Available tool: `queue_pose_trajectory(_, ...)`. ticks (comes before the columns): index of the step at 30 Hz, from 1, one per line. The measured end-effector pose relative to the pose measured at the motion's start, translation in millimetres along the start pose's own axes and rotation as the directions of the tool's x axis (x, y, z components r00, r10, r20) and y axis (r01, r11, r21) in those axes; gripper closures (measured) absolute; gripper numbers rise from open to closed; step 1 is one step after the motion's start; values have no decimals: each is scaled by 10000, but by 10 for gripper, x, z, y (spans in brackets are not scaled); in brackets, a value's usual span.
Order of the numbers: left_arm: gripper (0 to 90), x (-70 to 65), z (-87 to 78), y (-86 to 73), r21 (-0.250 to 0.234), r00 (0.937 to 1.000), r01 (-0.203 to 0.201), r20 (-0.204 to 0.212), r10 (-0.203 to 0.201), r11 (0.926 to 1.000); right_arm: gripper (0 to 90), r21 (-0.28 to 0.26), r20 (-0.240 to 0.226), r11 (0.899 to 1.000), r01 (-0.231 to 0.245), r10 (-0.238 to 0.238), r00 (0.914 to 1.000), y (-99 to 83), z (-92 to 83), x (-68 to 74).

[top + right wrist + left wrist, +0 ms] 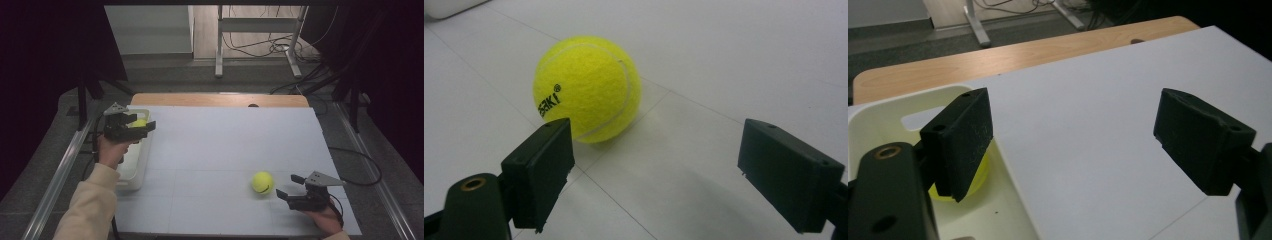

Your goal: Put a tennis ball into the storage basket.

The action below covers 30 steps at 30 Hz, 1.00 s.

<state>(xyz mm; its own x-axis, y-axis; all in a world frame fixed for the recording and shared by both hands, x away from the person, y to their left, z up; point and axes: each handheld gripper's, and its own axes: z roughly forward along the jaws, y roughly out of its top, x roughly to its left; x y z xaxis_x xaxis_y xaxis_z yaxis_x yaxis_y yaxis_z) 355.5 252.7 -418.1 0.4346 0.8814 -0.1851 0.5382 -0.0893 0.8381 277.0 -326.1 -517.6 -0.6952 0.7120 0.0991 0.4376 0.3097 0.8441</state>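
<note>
One yellow tennis ball (pixel 139 122) lies in the white bin (pixel 134 175) at the table's left edge, beneath the left gripper (pixel 142 125), jaws wide and empty. A second ball (pixel 587 88), fuzzy with black lettering, likely remains to be collected; it rests near right, just beyond the right gripper (pixel 674 170), jaws also wide.

Ball in bin (pixel 979 172): mostly hidden behind my left fingers (pixel 960 140). White bin (pixel 878 117): cut off at the frame's left and bottom edges. Lettering on second ball (pixel 586 87): partly turned away, unreadable.
</note>
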Motion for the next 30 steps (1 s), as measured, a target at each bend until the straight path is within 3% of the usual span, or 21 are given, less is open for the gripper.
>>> queue_pose_trajectory(11,169,-133,-42,-109,-316,9963,-264,810,289,9992,150,-64,213,10000,-24,26,9998,9,-13,5)
queue_pose_trajectory(21,170,-241,-50,-101,-421,9927,-375,1134,421,9984,150,-83,205,10000,-50,52,9998,0,-26,-6)
queue_pose_trajectory(30,170,-477,-33,-141,-406,9814,-683,1771,745,9968,150,-66,151,10000,45,-44,9999,18,-4,5)
